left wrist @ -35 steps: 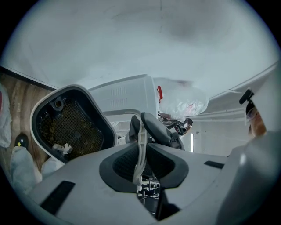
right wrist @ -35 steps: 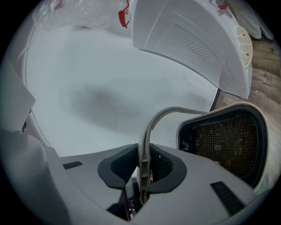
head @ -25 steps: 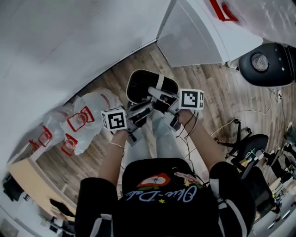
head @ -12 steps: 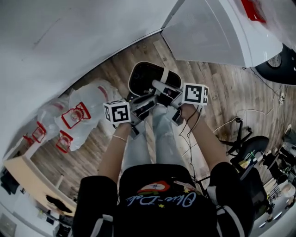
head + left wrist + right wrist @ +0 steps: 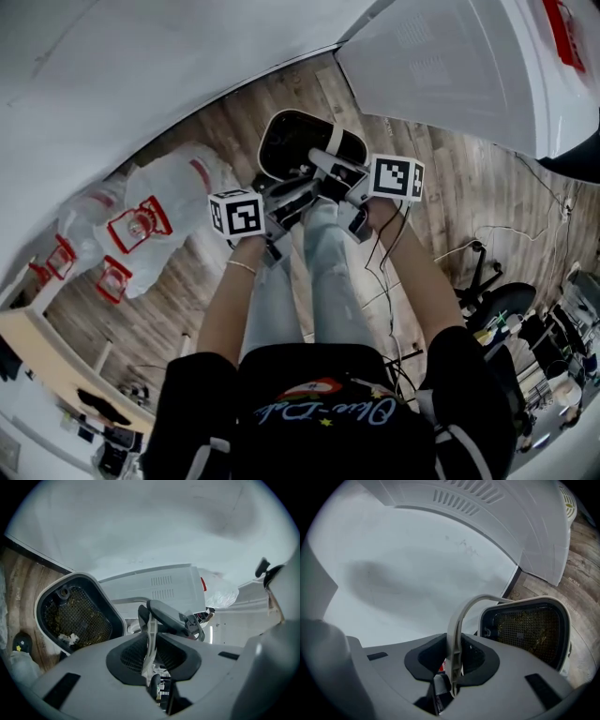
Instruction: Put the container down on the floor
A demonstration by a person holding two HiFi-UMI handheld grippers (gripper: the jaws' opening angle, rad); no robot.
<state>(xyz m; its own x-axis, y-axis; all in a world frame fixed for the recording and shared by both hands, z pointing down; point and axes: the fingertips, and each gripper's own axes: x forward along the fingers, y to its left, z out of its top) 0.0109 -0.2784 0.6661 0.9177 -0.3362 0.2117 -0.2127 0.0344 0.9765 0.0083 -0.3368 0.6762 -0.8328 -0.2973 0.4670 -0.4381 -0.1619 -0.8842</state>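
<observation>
**Container hung by its handle from both grippers**

A dark, rounded-rectangular plastic container with a white rim is held out in front of the person. It is over the brown wood-plank floor and close to the white wall. Inside it a black mesh insert is seen, with yellowish-green scraps and a few white bits caught on it. A thin, pale-grey curved handle arches up from the container's rim.

The left gripper is clamped on this handle, with the strip pinched upright between its dark pads. The right gripper is closed on the same handle in like manner. In the head view the two grippers are seen side by side just over the near rim, with their marker cubes turned outward. Whether the container's base touches the floor cannot be told.

White plastic bags with red print lie on the floor to the left, apart from the container. A white ribbed panel stands to the right of it. The person's legs in pale jeans are seen below the grippers.
</observation>
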